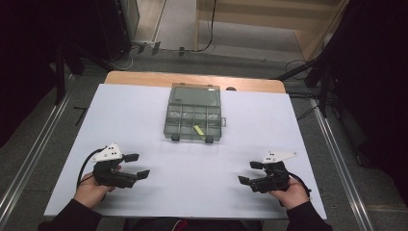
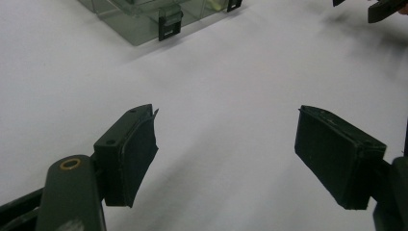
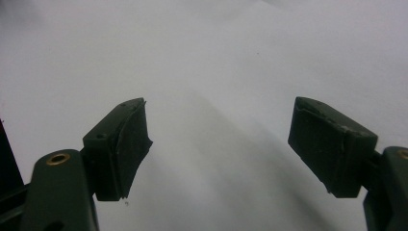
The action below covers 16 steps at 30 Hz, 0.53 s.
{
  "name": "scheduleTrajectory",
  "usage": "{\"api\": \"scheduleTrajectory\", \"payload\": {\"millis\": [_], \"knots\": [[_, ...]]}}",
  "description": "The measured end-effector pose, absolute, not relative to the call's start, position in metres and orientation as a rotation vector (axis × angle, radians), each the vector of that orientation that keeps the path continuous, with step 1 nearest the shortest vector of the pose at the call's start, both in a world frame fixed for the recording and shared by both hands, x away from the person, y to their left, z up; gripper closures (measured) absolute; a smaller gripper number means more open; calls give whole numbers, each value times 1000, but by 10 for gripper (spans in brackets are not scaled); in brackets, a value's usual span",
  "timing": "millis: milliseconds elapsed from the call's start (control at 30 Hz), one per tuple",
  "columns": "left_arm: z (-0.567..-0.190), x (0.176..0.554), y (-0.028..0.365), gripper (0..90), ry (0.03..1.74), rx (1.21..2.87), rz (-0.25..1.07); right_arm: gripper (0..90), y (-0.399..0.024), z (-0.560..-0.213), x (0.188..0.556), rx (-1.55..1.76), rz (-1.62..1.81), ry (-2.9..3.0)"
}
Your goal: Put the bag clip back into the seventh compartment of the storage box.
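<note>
A clear plastic compartment box with a shut lid and two dark latches lies at the table's far middle; a yellow piece shows in one front compartment. My left gripper rests low at the near left, held by a hand, jaws wide apart with nothing between them. My right gripper sits at the near right, also open and empty. In the left gripper view the box's front corner lies ahead past my left gripper. The right gripper view has my right gripper over bare white surface.
The white table sheet spreads between both hands and the box. A wooden table edge runs behind the box. Metal rails flank the table left and right, and cables lie on the floor beyond.
</note>
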<state>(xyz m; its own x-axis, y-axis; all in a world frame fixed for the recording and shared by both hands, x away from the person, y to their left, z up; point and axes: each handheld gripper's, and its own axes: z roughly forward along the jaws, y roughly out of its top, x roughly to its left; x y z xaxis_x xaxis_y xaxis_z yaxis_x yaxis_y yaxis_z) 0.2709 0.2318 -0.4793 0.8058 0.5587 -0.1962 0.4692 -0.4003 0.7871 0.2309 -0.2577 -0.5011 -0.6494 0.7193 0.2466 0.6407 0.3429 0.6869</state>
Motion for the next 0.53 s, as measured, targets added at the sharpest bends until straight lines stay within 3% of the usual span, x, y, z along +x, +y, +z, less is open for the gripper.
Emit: {"api": "scheduleTrajectory", "payload": {"millis": [533], "knots": [[-479, 271, 232, 219, 759, 2061, 119, 222, -256, -502, 232, 1260, 1200, 2500]]}}
